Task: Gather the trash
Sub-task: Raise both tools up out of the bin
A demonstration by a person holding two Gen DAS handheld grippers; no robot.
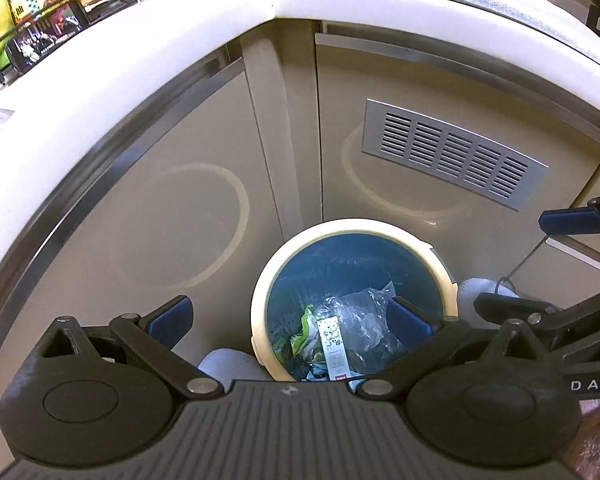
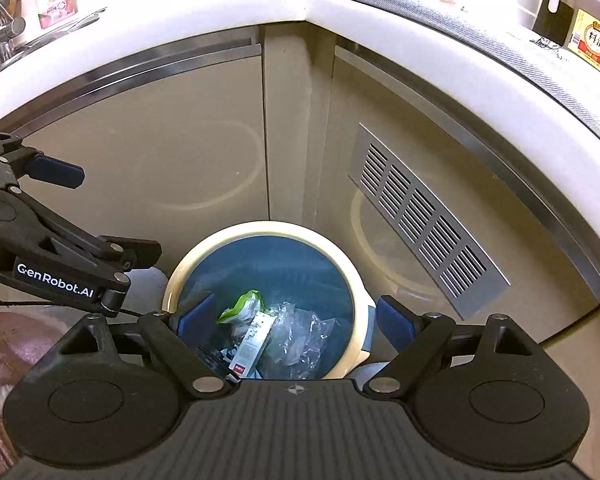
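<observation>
Trash in the bin, standing in the cabinet corner, looks light, crinkly and slippery to me, so with both the left gripper and right gripper jaws wide and empty above the bin, I would pinch a bunched fold.

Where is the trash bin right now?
The trash bin stands on the floor in the inside corner of the cabinets, low and centre in both wrist views, just below and left of the metal vent grille.
</observation>
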